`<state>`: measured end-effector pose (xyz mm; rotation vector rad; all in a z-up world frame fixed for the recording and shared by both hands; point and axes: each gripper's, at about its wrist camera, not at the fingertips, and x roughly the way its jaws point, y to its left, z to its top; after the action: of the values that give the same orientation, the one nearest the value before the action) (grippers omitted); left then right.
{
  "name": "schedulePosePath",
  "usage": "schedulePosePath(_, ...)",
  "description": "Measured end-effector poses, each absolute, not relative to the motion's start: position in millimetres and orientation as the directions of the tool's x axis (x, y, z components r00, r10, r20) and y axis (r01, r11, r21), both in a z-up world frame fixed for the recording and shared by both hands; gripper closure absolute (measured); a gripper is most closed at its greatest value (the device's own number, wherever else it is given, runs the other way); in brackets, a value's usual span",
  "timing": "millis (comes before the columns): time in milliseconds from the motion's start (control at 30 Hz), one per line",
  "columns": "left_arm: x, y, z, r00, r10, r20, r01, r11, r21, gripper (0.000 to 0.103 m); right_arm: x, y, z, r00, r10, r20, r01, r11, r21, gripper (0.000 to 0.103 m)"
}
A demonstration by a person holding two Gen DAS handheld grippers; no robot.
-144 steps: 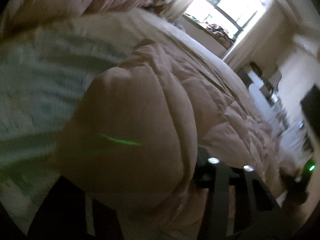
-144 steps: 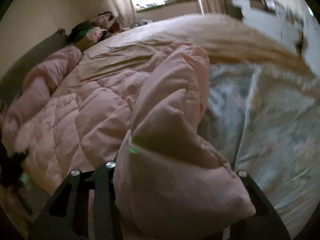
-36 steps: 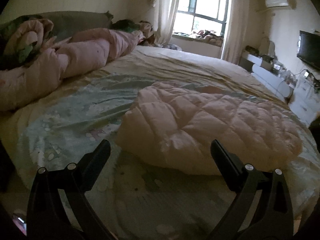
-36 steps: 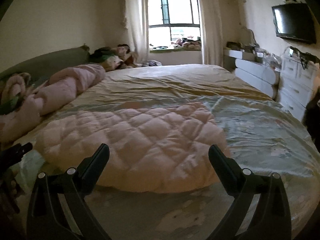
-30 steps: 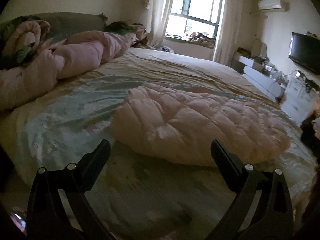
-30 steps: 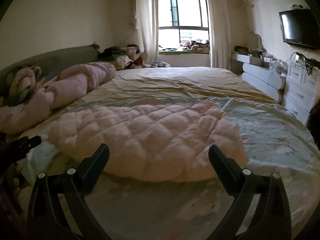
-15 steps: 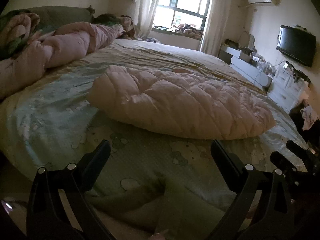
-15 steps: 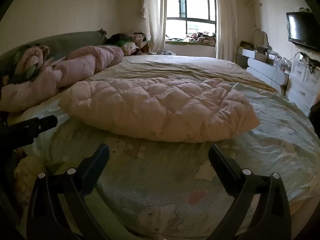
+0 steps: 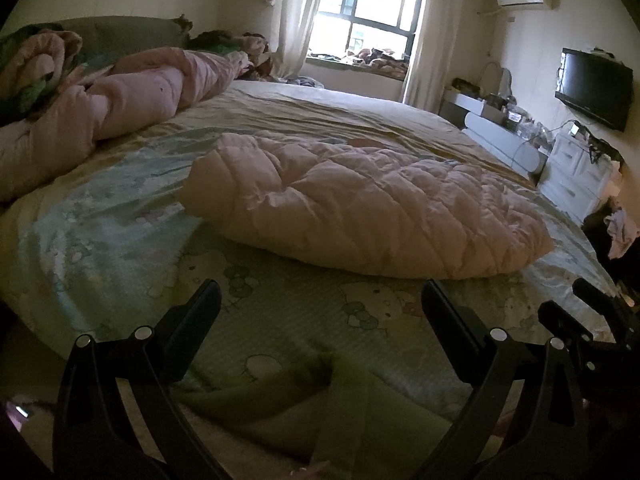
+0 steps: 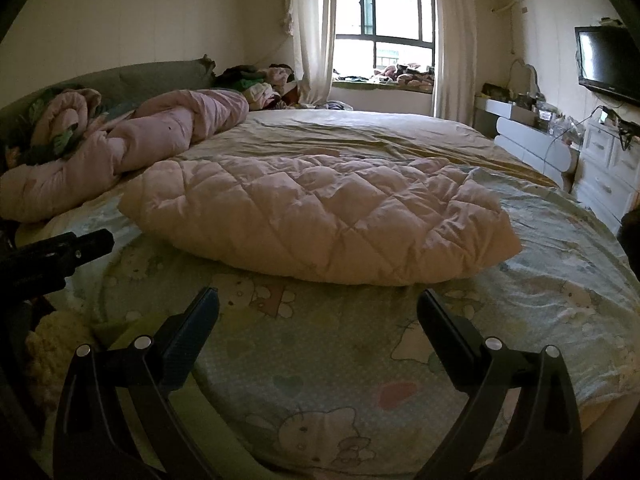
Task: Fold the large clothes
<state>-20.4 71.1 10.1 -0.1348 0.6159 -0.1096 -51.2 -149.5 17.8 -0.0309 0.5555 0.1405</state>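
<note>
Bed (image 10: 560, 280) carries folded pink quilted coat (image 10: 320, 216); left tool (image 9: 320, 308) and right tool (image 10: 318, 304) both spread wide, empty, near bed edge.

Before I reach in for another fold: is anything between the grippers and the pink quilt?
Nothing visible. Only bare cartoon-print sheet lies between the open right gripper, the open left gripper and the quilt.
</note>
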Motion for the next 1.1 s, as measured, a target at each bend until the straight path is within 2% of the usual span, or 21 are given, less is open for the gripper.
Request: schedulePosePath(1100, -24.2, 75.0, 12.2, 0.82, -0.103, -0.563, 0.035, 0.991, -0.131, 0.009, -52.4, -149.4, 17.6, 0.841, 0.119, -0.528, -0.138, 0.99, 0.003, 0.004)
